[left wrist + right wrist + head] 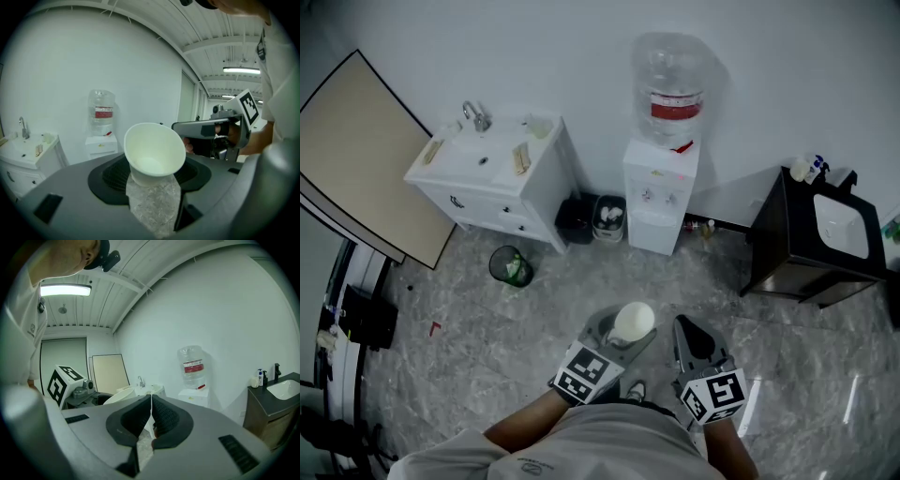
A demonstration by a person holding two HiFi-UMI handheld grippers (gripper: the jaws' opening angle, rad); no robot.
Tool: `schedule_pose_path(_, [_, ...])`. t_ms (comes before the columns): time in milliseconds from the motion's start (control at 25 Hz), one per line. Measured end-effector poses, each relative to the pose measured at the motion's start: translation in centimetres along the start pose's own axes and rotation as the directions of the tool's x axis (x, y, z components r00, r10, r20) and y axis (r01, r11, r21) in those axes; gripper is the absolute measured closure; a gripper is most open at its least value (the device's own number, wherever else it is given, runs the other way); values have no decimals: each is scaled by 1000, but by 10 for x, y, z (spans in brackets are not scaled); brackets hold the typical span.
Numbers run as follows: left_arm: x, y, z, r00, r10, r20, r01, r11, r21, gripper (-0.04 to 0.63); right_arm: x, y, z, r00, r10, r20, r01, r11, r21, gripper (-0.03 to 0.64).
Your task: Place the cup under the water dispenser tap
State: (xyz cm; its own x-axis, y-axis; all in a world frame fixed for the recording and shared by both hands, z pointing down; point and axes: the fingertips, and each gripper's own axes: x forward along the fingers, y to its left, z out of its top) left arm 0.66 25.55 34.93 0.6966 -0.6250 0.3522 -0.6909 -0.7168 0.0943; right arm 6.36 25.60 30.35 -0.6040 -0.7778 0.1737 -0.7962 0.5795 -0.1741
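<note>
A white paper cup (634, 321) sits upright between the jaws of my left gripper (628, 332), which is shut on its lower part. In the left gripper view the cup (154, 151) fills the middle, its open mouth tilted toward the camera. The white water dispenser (660, 195) with its clear bottle stands against the far wall, well ahead of the cup; its taps (657, 195) face me. My right gripper (695, 343) hangs beside the left one, jaws pressed together with nothing in them (150, 414). The water dispenser (101, 136) is small and distant beyond the cup.
A white sink cabinet (493, 174) stands left of the dispenser, with a black bin (577, 220) and a small grey bin (609, 217) between them. A green wire bin (511, 266) sits on the marble floor. A dark vanity (821, 240) is at right, a tan board (354, 157) at left.
</note>
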Motion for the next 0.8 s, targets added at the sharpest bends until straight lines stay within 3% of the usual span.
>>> schedule_pose_path(440, [116,148,31,997,-73,8,72,996,61,321,144,-82,45,994,-93,50,93,996,10,598])
schedule_pose_path(800, [204,213,39,992,-122,-13,122,989,79,321,218,-145,59,990,-135,44,134,990,33,598])
